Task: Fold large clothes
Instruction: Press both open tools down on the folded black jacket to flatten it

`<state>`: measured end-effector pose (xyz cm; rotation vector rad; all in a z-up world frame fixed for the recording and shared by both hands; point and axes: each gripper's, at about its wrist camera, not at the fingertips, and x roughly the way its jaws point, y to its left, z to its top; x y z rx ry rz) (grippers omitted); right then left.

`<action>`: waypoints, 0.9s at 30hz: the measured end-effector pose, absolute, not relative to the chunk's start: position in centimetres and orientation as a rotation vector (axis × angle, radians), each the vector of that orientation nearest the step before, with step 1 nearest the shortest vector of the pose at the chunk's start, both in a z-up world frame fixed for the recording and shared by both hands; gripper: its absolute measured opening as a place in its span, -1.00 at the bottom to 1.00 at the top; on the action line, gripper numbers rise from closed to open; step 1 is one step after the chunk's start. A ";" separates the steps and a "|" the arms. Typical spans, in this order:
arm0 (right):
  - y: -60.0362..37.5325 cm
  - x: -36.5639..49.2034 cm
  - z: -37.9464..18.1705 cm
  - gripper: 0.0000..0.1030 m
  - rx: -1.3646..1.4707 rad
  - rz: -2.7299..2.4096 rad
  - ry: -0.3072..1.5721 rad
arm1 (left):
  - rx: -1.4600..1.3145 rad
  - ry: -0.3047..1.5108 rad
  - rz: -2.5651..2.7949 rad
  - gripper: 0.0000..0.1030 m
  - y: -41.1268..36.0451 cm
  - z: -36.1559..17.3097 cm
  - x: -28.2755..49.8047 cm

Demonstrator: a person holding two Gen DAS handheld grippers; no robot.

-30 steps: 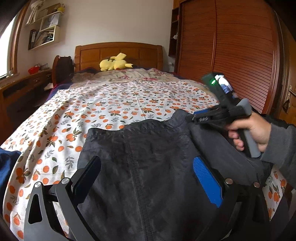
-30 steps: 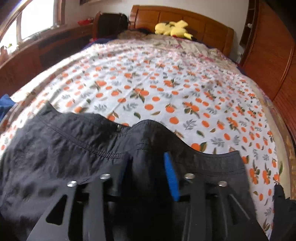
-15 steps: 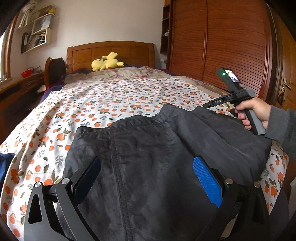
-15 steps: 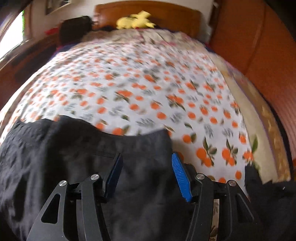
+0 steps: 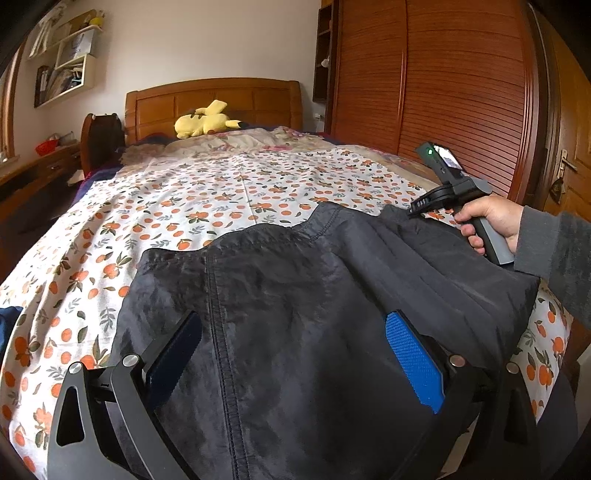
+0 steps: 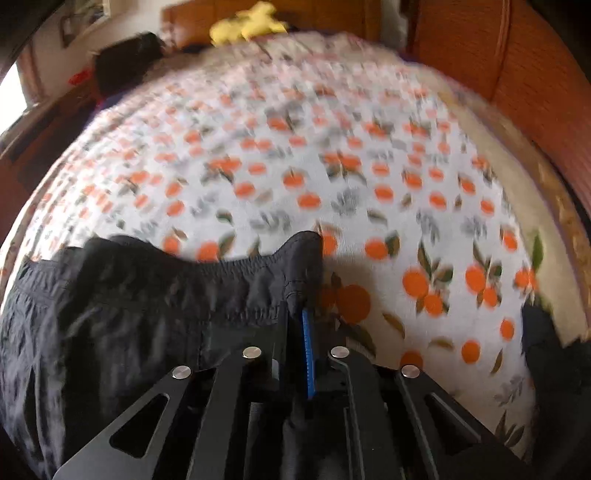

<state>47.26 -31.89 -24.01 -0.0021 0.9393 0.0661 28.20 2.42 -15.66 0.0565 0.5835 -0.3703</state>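
Left wrist view: left gripper (image 5: 295, 354) low in frame, jaws spread wide over dark garment (image 5: 314, 314), nothing clamped. Garment draped across lower half of frame on orange-print bedsheet (image 5: 207, 195). Right gripper (image 5: 413, 210) at right, in right hand (image 5: 487, 218), biting garment's far corner. Right wrist view, blurred: right gripper (image 6: 299, 325) jaws closed on garment (image 6: 147, 314) waistband corner, lower centre. Yellow plush toy (image 5: 205, 123) near headboard (image 5: 210, 96), upper centre.

Both wrist cameras sit low at the foot of the bed (image 5: 236, 184), close over the dark garment (image 5: 314, 314) and facing the headboard (image 5: 214, 99) (the right view blurred), sharing the orange-print sheet (image 6: 295, 166), yellow plush toy (image 6: 251, 22) and garment.
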 end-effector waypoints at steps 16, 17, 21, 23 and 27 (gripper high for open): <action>-29.2 36.8 -18.0 0.08 -0.147 0.111 0.788 | 0.058 0.572 -0.398 0.95 1.5 -15.3 26.7; -28.7 35.7 -18.0 0.08 -0.156 0.129 0.783 | 0.060 0.569 -0.398 0.95 1.4 -15.2 26.5; -26.7 31.2 -18.5 0.08 -0.201 0.190 0.769 | 0.062 0.568 -0.397 0.95 1.1 -15.3 25.9; -26.6 29.1 -18.8 0.08 -0.210 0.195 0.760 | 0.066 0.570 -0.397 0.95 1.0 -15.3 25.5; -27.7 26.3 -19.7 0.08 -0.215 0.182 0.774 | 0.072 0.568 -0.397 0.95 0.9 -15.4 24.9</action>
